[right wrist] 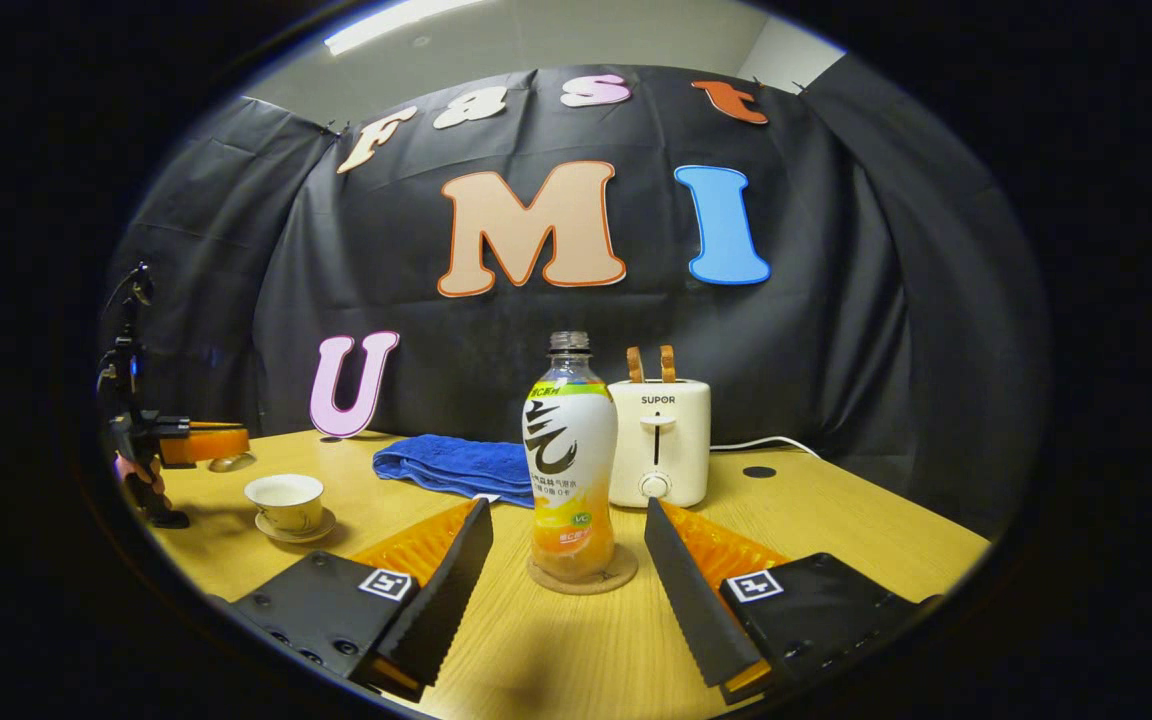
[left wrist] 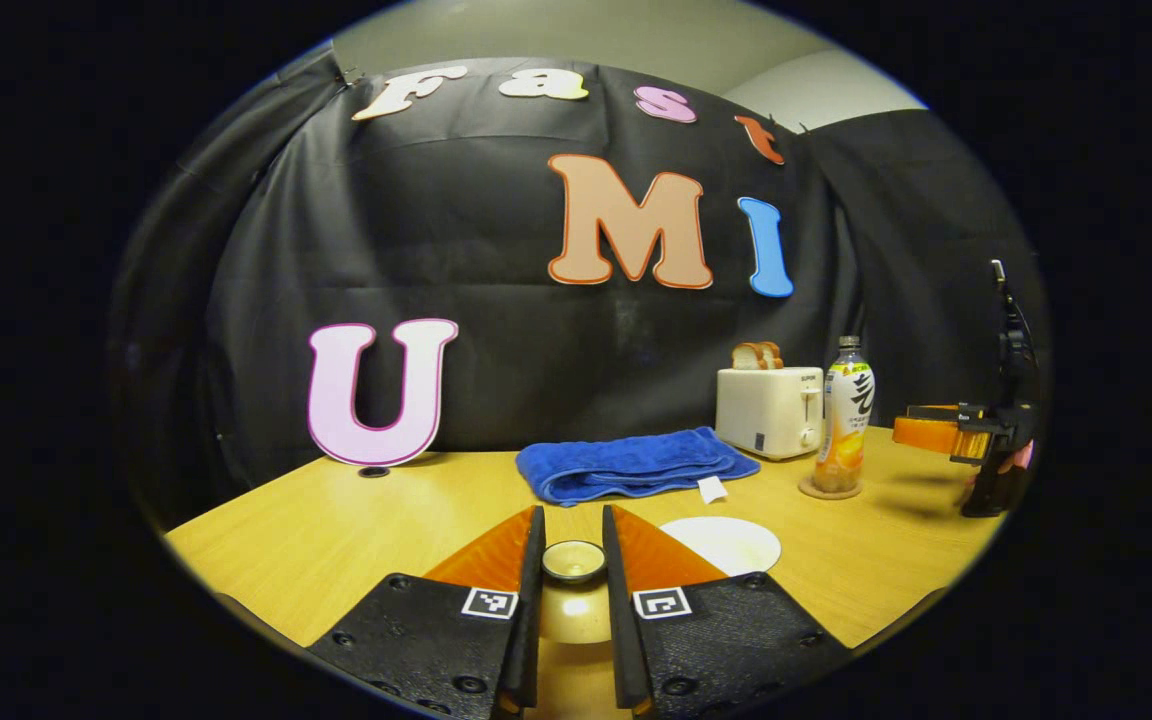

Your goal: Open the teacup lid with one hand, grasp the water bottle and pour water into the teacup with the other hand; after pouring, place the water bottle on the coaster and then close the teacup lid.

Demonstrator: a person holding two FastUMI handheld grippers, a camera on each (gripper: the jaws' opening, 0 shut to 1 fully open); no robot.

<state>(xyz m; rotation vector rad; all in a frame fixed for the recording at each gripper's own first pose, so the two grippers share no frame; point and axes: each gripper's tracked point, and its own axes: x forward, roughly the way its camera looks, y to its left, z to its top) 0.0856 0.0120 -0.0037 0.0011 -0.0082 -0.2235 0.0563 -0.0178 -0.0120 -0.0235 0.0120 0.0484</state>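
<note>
The bottle (right wrist: 569, 455) is seen set on the coaster (right wrist: 581, 577), uncapped, so closing the teacup (right wrist: 285, 502) is judged the step in hand. The lid (left wrist: 574, 561) is held in the narrowed left gripper (left wrist: 573, 560), above the surface (left wrist: 336, 530); the right gripper (right wrist: 568, 548) is spread wide around the bottle, untouching.

In the right gripper view, the clear plastic water bottle (right wrist: 570, 460) stands on the round cork coaster (right wrist: 582, 576), before the white toaster (right wrist: 660, 441), with the folded blue towel (right wrist: 456, 466) and white ceramic teacup (right wrist: 285, 502) to its left.
</note>
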